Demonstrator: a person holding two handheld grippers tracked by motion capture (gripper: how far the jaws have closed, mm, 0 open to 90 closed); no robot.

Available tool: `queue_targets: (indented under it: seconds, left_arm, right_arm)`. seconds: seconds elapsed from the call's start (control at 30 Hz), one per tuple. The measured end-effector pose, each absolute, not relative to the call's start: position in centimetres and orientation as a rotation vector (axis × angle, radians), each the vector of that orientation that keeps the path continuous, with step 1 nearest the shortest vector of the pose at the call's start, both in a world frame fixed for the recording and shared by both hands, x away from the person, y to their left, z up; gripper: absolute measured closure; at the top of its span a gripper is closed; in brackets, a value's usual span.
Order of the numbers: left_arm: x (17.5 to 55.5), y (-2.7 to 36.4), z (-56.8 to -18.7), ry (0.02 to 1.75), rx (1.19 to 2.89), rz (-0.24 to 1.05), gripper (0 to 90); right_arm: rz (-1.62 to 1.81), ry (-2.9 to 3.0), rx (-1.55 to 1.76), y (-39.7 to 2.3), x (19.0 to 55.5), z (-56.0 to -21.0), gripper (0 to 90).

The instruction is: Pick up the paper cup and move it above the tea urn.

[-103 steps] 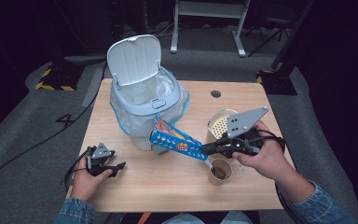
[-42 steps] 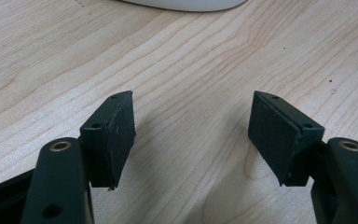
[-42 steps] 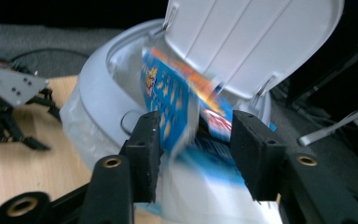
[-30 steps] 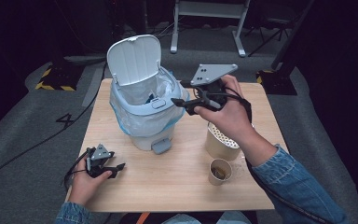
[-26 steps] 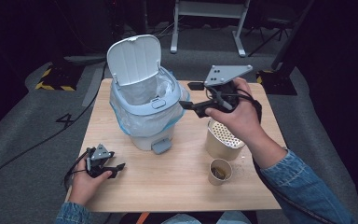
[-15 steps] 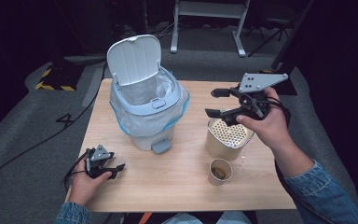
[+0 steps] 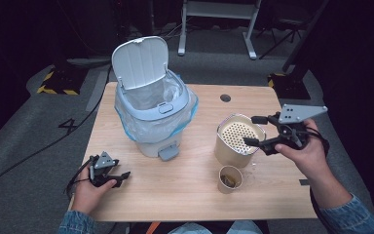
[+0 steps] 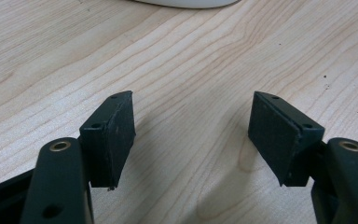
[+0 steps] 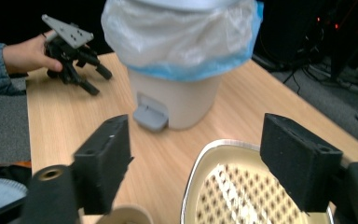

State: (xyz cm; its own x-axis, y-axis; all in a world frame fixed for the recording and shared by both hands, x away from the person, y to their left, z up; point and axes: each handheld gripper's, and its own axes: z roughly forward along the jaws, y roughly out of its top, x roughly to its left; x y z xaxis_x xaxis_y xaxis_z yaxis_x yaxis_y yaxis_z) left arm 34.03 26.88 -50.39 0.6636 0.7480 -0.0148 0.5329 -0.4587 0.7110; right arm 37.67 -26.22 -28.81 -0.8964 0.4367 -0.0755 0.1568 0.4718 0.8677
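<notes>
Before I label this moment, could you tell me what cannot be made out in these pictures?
- Bin contents: high view, hidden by the liner and rim.
- Paper cup contents: high view, too small; cut off by the bottom edge in the right gripper view.
- Perforated container: right gripper view, near part cut off by the bottom edge.

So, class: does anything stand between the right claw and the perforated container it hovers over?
Nothing visible does. The right claw hangs open directly above the perforated container, its jaws on either side of the rim with only air below. The paper cup stands nearer the person, clear of that path.
</notes>
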Motion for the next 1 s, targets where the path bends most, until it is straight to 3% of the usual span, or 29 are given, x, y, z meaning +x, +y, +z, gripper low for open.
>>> queue_targets:
  seconds: [0.47,1.0]
  left_arm:
    - [34.0,26.9,-50.4,0.985,2.173,0.393,32.0]
    - [34.0,26.9,-50.4,0.985,2.173,0.394,32.0]
  right_arm:
    - [1.35,2.5,0.611,-30.9,34.6,-35.9,20.6]
    - [1.246,2.636,0.647,-31.1,32.6,-42.3,23.5]
